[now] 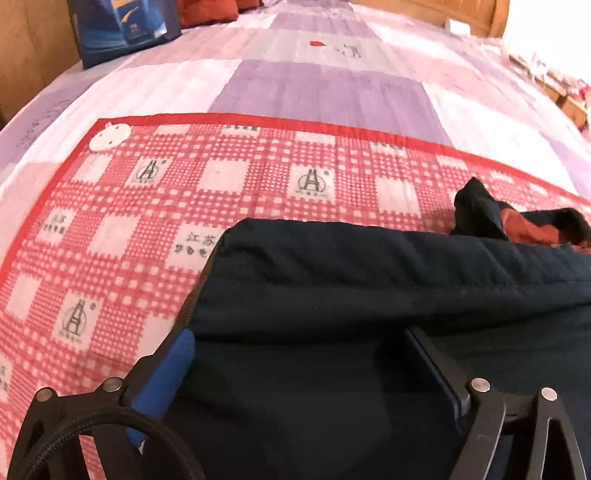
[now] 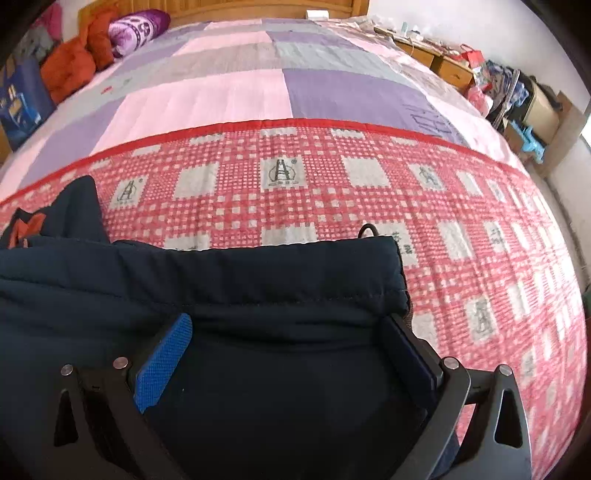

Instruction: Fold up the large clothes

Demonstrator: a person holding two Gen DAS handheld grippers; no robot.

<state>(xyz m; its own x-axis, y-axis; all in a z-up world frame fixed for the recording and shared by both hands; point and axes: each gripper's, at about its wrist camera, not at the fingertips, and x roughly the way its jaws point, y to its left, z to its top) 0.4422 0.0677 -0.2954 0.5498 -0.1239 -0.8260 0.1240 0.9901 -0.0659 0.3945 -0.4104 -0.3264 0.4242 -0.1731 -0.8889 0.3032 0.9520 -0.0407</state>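
A dark navy padded garment [image 1: 369, 288] lies on a red-and-white checked blanket [image 1: 147, 206] on the bed. Its orange lining [image 1: 532, 229] shows at the far right. My left gripper [image 1: 299, 339] is open, its jaws wide apart over the garment's left edge. In the right wrist view the same garment [image 2: 221, 280] fills the lower left, orange lining [image 2: 26, 229] at the far left. My right gripper [image 2: 291, 332] is open, jaws wide apart over the garment's right end, just behind its stitched hem. Nothing is held between either pair of fingers.
A purple, pink and grey patchwork sheet [image 2: 229, 92] covers the bed beyond the blanket [image 2: 332, 192]. Orange cushions [image 2: 70, 70], a purple bolster [image 2: 136, 26] and a blue bag [image 1: 122, 26] lie at the left. Wooden headboard [image 2: 258, 7] behind, cluttered furniture [image 2: 517, 96] at right.
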